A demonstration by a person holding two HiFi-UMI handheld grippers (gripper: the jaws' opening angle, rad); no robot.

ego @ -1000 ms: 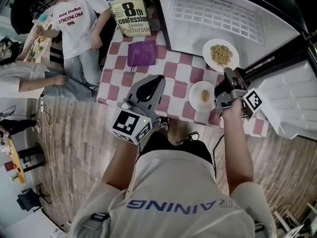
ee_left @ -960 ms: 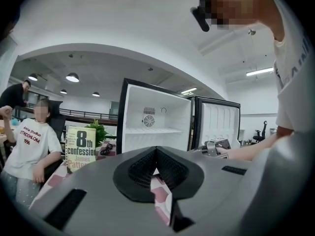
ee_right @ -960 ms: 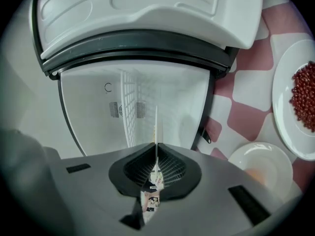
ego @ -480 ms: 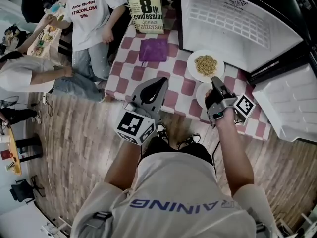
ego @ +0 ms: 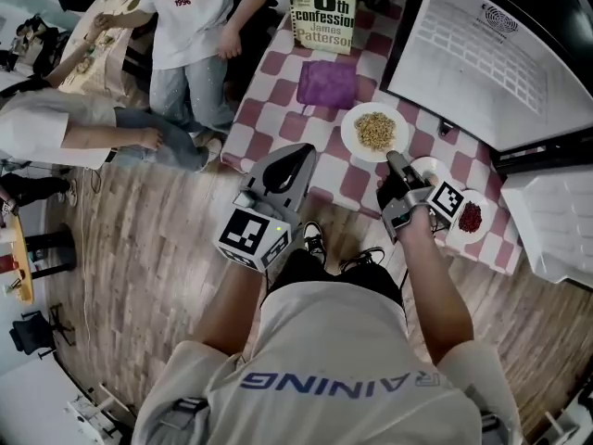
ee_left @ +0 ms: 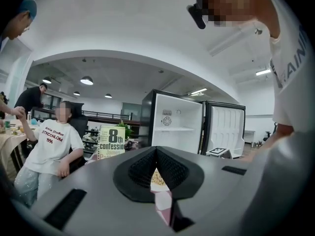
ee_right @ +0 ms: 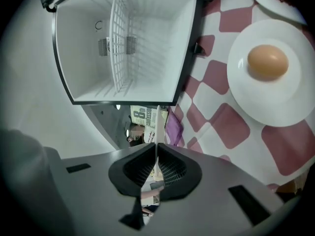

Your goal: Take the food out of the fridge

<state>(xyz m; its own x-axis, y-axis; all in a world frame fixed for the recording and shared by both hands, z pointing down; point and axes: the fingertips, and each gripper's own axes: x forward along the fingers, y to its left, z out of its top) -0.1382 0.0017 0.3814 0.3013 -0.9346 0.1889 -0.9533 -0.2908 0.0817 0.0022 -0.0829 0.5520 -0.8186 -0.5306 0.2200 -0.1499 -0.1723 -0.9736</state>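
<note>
A white plate (ego: 349, 138) heaped with yellowish nuts (ego: 375, 129) sits low over the red-and-white checked table (ego: 278, 109), left of the open fridge (ego: 482, 54). My right gripper (ego: 393, 159) is shut on that plate's near rim. In the right gripper view the rim shows as a thin white edge between the closed jaws of the right gripper (ee_right: 156, 149). A plate (ee_right: 275, 107) with a brown egg (ee_right: 267, 61) lies just right of that gripper. Red food (ego: 471, 216) fills a third plate. My left gripper (ego: 294, 152) hangs shut and empty at the table's near edge; the left gripper (ee_left: 156, 151) faces the table.
The fridge (ee_left: 177, 127) stands empty with its white door (ego: 551, 221) swung open at the right. A book (ego: 322, 12) stands upright at the table's far side, a purple pouch (ego: 326, 83) before it. A seated person in a white T-shirt (ego: 199, 17) is by the table's left end.
My right gripper has carried the nut plate from the fridge's mouth leftward over the table, toward the purple pouch. The red-food plate has come into view. My left gripper stays shut.
</note>
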